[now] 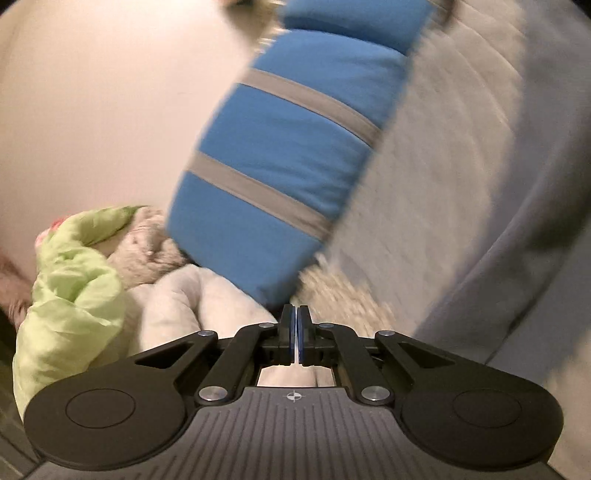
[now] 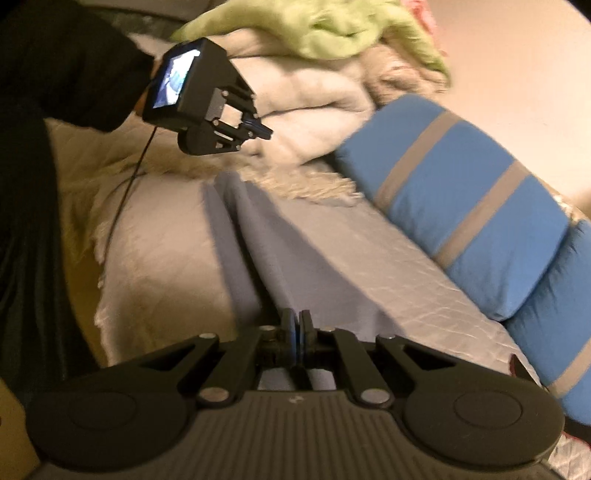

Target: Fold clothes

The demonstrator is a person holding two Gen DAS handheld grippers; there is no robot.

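On bed [image 2: 166, 258]: left gripper [image 2: 265, 132] clenched, empty, raised over cream fleece pile [image 2: 314, 99]. Right gripper [image 2: 295, 325] clenched on lavender garment [image 2: 295, 240], smooth, creased lengthwise. Beyond: 2 blue grey-striped pillows [image 2: 461, 199], crumpled green cloth [image 2: 332, 29].

Warm, dim indoor light tints both views yellowish, and motion blur smears the blue striped pillow [image 1: 280, 155] and the bedding around it. Beside that pillow in the right wrist view, long soft shadows cross the grey cloth [image 2: 295, 251]. Fisheye bending curves everything toward the dark corners.
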